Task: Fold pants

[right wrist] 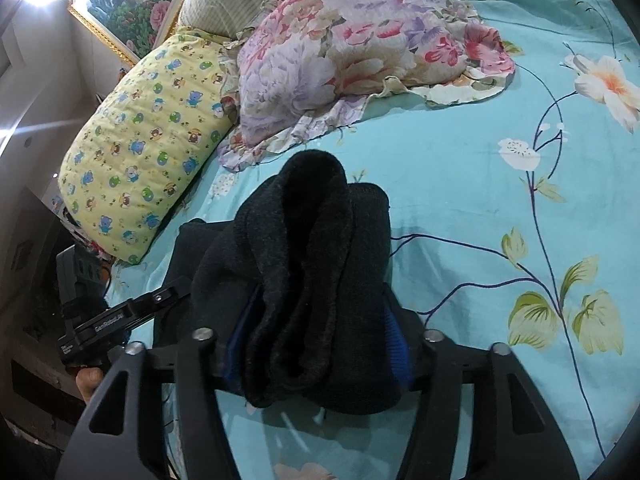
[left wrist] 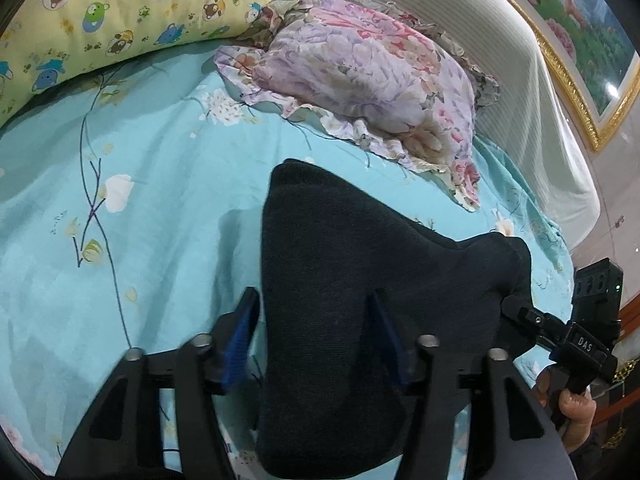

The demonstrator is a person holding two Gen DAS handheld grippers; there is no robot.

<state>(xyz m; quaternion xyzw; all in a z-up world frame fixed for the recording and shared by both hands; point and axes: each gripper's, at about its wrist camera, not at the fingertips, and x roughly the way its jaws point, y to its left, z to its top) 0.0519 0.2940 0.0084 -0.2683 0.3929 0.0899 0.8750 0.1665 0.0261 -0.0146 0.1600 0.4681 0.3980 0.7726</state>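
Note:
Dark knitted pants (left wrist: 340, 240) lie bunched on the turquoise flowered bedsheet (left wrist: 140, 160). My left gripper (left wrist: 312, 294) stands open around one end of them; the cloth fills the space between its blue pads (left wrist: 240, 332) and drapes over the right-hand finger. My right gripper (right wrist: 320, 292) is open too, with a thick folded wad of the pants (right wrist: 312, 220) heaped between and over its fingers. Each gripper shows in the other's view: the right one (left wrist: 560, 332) at the pants' far edge with a hand below it, the left one (right wrist: 132, 312) at the left.
A floral ruffled pillow (left wrist: 360, 76) lies just beyond the pants, and a yellow bear-print pillow (left wrist: 100, 20) sits behind it. A pale padded headboard (left wrist: 500, 60) and a gold-framed painting (left wrist: 580, 40) stand along the bed's edge. The sheet stretches on to the left (right wrist: 500, 200).

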